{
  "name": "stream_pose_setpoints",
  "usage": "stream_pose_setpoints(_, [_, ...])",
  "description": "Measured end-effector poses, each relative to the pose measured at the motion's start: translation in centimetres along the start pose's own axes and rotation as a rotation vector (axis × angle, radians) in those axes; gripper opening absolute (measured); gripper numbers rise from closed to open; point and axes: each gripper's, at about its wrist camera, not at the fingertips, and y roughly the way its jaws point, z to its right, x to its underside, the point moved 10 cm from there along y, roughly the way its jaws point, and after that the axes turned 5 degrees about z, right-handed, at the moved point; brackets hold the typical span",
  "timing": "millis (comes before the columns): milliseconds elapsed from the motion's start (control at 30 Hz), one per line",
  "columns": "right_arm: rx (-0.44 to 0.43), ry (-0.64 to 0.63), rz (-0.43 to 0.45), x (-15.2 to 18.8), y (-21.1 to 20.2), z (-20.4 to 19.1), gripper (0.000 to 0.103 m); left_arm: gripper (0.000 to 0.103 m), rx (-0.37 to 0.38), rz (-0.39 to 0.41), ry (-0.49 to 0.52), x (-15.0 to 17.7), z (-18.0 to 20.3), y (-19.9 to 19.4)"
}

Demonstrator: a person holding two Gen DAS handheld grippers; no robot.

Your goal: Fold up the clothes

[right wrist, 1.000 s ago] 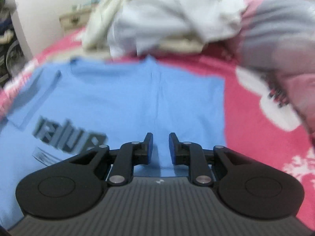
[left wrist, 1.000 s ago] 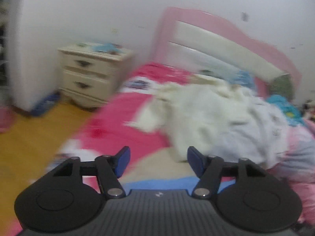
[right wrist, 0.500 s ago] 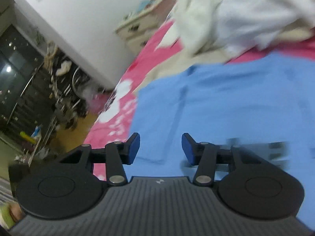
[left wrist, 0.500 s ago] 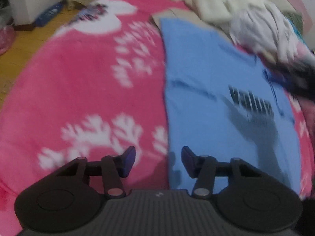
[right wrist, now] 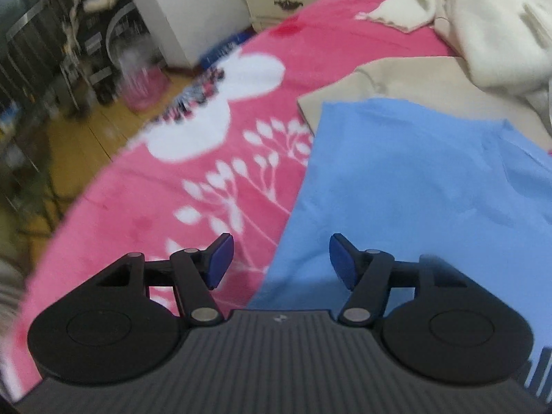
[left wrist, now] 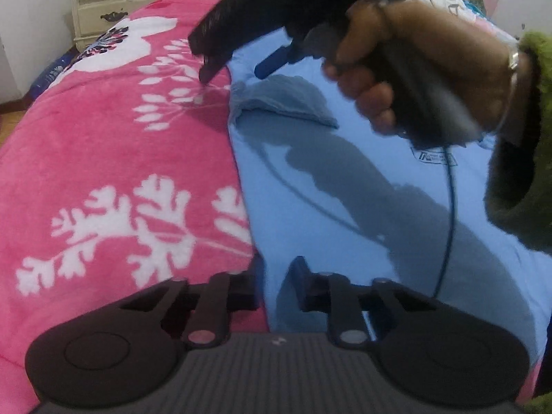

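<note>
Left tool (left wrist: 274,281) dropped, closing on blue shirt (left wrist: 362,207) edge.

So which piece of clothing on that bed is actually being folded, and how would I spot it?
Start with the pink blanket with white flower prints covering the bed. On it a blue T-shirt lies spread flat, its near edge partly over a beige garment, with a cream-white heap of clothes beyond. It is the only blue piece and the only one laid out smooth.
</note>
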Motion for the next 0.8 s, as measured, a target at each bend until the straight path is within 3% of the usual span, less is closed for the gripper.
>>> stream_pose_setpoints(67, [0.016, -0.021, 0.009, 0.3, 0.2, 0.3, 0.056, 0.003, 0.016, 0.01, -0.012, -0.1, 0.1, 0.1])
stream_pose_setpoints(133, [0.036, -0.028, 0.02, 0.3, 0.1, 0.8, 0.032, 0.003, 0.032, 0.025, 0.008, -0.3, 0.5, 0.0])
stream_pose_setpoints(233, [0.036, -0.007, 0.026, 0.1, 0.0, 1.9, 0.007, 0.003, 0.061, 0.063, 0.069, -0.7, 1.6, -0.7])
stream_pose_setpoints(367, [-0.024, 0.084, 0.059, -0.5, -1.0, 3.5, 0.005, 0.003, 0.072, 0.108, 0.137, -1.8, 3.0, -1.9])
stream_pose_setpoints(600, [-0.086, 0.202, 0.126, -1.2, -4.5, 6.8, 0.005, 0.003, 0.172, 0.139, 0.144, -3.9, 5.8, -3.5])
stream_pose_setpoints(800, [-0.07, 0.214, 0.165, -1.1, -7.5, 10.5, 0.005, 0.003, 0.27, 0.137, 0.176, -5.5, 9.7, -3.6])
